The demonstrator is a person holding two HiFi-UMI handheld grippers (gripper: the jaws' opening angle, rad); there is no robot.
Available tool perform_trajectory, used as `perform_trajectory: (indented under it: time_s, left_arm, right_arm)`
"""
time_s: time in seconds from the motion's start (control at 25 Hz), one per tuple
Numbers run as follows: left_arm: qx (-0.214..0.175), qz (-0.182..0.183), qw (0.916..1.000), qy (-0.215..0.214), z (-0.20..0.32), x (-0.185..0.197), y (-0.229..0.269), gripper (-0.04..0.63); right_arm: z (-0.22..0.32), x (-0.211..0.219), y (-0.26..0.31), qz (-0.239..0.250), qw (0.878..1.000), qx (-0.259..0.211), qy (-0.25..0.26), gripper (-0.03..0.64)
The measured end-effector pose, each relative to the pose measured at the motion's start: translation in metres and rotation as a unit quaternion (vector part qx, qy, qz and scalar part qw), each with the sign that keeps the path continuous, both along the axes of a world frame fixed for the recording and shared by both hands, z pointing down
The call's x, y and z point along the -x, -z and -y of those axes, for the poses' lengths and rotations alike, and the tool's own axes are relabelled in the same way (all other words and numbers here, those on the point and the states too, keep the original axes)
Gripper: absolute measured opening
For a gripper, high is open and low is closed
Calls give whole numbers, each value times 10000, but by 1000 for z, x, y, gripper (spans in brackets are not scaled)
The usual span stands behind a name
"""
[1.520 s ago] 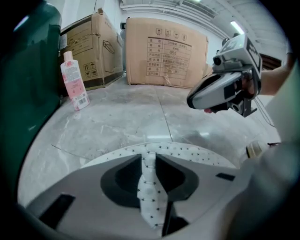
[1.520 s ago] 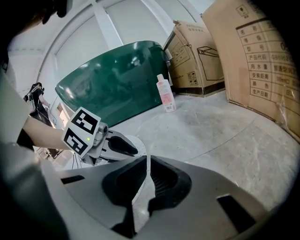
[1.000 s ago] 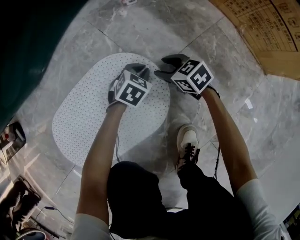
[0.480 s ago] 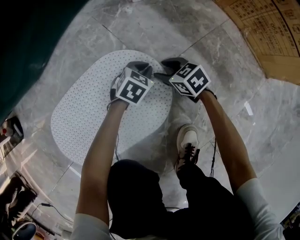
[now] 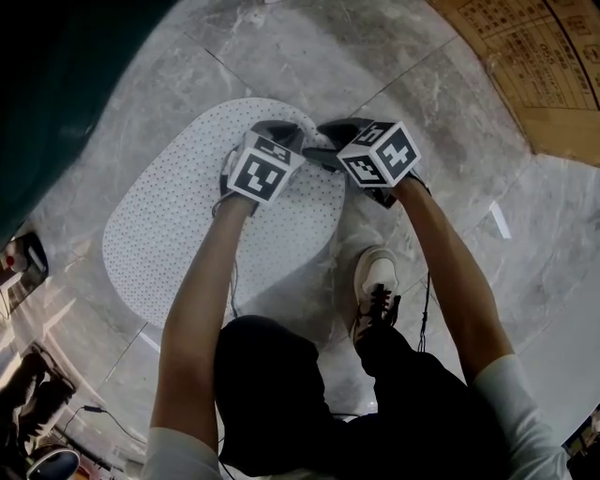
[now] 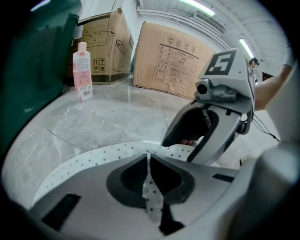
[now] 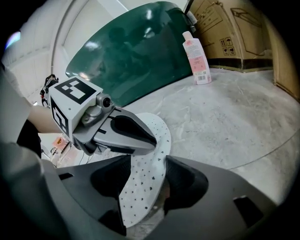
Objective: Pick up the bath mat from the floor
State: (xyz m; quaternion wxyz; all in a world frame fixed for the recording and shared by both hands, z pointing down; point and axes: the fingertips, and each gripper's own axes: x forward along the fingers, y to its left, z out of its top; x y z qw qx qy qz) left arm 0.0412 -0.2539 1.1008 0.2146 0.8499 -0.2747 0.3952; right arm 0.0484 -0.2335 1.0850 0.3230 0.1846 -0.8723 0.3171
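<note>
Looks like a storeroom or test room rather than a home: grey marble floor (image 5: 309, 47), printed cardboard boxes (image 6: 176, 63) at its edge, tube lights (image 6: 199, 6) overhead, a pink bottle (image 6: 83, 71) and a dotted mat (image 5: 178, 225) on the floor

Floor (image 5: 281, 56): grey veined stone tiles, joints visible. A white, dotted oval bath mat (image 5: 169, 234) is laid on it, flat over most of its area, with the far edge raised. A shoe (image 5: 376, 284) is planted just beside the mat. A pink bottle (image 6: 82, 70) and cardboard boxes (image 6: 174, 61) are stood farther off, the bottle beside a dark green object (image 7: 136, 51).
</note>
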Motion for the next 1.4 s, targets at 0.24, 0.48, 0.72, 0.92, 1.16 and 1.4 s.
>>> perform_trajectory:
  time_s: [0.24,0.48,0.72,0.92,1.16,1.4]
  left_arm:
    - [-31,-85,10000,-8,0,1,1,31]
    - [-34,-102,9999,-29,-1,1,1,29]
    - [-26,-125,9999,-34,-1,2,1,28]
    - [-112,-104,9999,-47,-1,0,1,26]
    - [-366,-74,9993,-72,-1,0,3,23]
    - [-542,-357,9978,133,0,7,22,18]
  right_arm:
    - [-7,8,1,169,9993,284,-179,235]
    - [-14,5,-1,68,9962,651,-568,221]
    - [-32,5,-8,-75,9953,819,-516,121]
    - [-34,4,-11,48,9927,970,-709,91]
    - [-34,2,-11,229,9881,1223,-902,46]
    - [-33,4,6,499,9874,958,-1154,40]
